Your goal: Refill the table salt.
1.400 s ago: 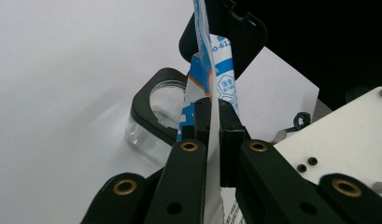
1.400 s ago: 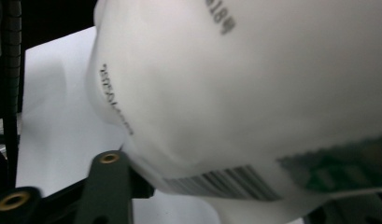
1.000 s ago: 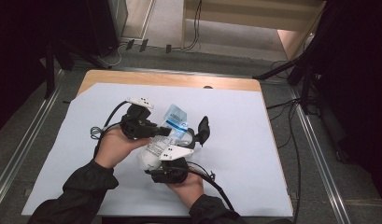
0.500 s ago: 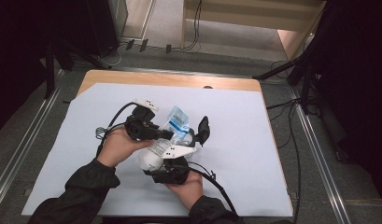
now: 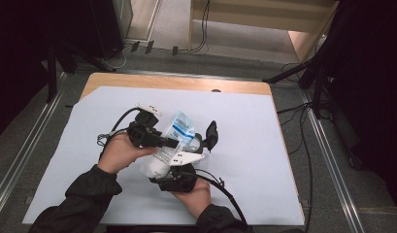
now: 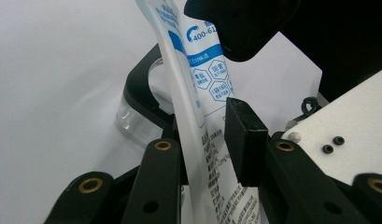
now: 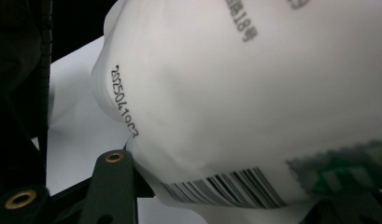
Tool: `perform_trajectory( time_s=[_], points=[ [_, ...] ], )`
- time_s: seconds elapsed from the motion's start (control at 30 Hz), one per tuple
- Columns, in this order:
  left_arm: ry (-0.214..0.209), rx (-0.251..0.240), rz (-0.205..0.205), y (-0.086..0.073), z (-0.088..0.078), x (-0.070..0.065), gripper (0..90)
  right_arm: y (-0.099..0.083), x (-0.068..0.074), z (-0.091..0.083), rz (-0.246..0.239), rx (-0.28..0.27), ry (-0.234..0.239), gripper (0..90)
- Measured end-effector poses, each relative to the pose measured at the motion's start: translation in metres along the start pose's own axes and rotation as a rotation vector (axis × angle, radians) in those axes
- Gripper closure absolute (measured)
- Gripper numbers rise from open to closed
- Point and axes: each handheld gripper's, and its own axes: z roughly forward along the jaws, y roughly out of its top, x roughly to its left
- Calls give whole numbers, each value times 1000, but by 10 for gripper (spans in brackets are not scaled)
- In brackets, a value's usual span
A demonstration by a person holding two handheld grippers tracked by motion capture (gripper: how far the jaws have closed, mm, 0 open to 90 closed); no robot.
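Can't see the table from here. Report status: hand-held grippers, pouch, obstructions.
Right hand-held gripper clamped on pouch base. Left hand-held gripper jaws just opening, pouch upper part between them, right pad off it. White table cover around.

we read this as a lab or recording room: wooden table point(image 5: 176, 83) under a white sheet point(image 5: 244, 145), metal floor rails point(image 5: 332, 160) either side, loose cables point(image 5: 303, 145) on grey floor (dark stands point(image 5: 307, 77) around).
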Motion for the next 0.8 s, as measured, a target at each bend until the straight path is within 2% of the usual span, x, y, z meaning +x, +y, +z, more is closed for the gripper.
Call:
perform_trajectory(
  time_s=[0.07, 0.13, 0.27, 0.3, 0.5, 0.6, 0.8],
  points=[
    [-11, -10, -9, 0, -1, 1, 755, 0, 0, 0, 1, -4, 4, 505],
    [14, -10, -4, 0, -2, 0, 815, 0, 0, -1, 0, -5, 2, 506],
    [34, -18, 8, 1, 0, -4, 893, 2, 0, -2, -6, -3, 1, 502],
    [58, -13, 15, 1, 0, -6, 900, 2, 0, -2, -9, -4, 0, 497],
    [101, -4, 23, 3, 5, -11, 900, 5, 5, -1, -24, 5, -24, 435],
    [104, 1, 25, 4, 7, -12, 900, 5, 5, -1, -6, 10, -25, 454],
    [88, 0, 9, 3, 7, -9, 888, 5, 4, -2, 24, 4, 2, 487]
  ],
)
